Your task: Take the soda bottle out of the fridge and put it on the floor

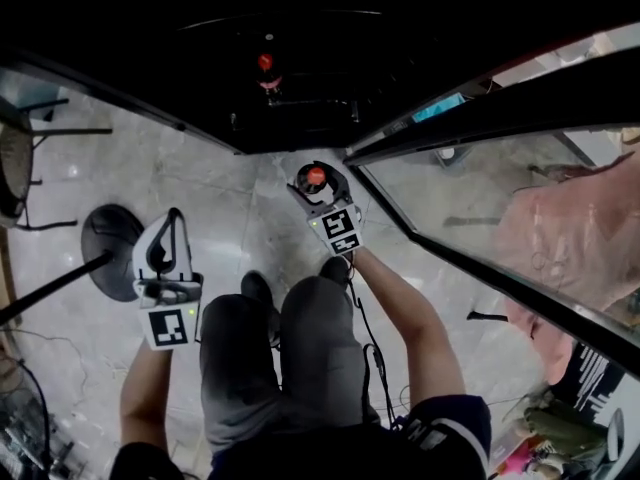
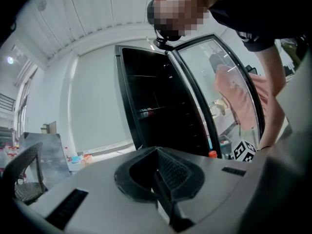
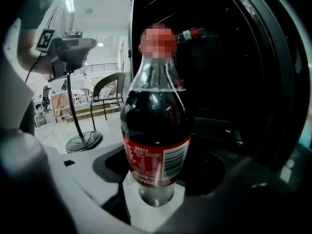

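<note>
The right tool is clamped on the soda bottle. The bottle is out of the fridge, above the floor. Best to lower it slowly, keep it straight up, and let go only once it stands. The left tool is closed and empty. I can't tell how near the bottle's bottom is to the floor.

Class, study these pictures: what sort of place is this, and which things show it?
Probably a shop-like or workshop hall, not a home kitchen: a tall glass-door display fridge, a polished stone floor, and a stand on a round base near a chair.
</note>
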A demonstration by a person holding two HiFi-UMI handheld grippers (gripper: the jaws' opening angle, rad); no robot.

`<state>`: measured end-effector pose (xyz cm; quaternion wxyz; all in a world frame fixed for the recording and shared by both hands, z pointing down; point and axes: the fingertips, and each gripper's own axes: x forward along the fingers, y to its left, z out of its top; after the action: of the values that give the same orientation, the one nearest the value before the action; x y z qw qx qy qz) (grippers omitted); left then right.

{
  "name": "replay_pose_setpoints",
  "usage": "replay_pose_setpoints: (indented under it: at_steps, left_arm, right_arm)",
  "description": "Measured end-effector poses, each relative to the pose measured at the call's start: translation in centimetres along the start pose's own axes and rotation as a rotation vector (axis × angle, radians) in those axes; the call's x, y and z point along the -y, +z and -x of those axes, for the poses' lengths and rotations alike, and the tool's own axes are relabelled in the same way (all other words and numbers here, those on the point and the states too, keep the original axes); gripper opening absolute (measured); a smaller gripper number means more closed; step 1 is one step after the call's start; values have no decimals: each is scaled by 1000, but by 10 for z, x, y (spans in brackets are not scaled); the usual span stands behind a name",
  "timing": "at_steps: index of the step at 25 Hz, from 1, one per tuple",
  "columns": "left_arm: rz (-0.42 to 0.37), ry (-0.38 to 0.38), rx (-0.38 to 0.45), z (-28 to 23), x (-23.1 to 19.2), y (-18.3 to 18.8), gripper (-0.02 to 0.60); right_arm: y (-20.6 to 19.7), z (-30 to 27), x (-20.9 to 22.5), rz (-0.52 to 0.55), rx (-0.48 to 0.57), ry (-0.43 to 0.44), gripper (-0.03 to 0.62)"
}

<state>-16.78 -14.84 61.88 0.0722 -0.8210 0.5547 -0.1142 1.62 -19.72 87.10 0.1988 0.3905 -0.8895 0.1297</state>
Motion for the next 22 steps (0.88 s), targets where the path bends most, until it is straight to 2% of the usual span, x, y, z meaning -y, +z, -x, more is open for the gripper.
replay_pose_setpoints:
  at_steps: [8,15,22]
  left_arm:
    - [-20,2,-6,-4,0,-43,23]
    - [-36,-10,9,-11,3,-65,23]
    - [-51,-15,15,-14,3,-80,23]
  right_arm:
    - [-55,-33,-3,14,-24,-5,321]
    - [-97,-55,-5,53,-54,-8,321]
    - [-123,-76,-7,65,-49,-6,321]
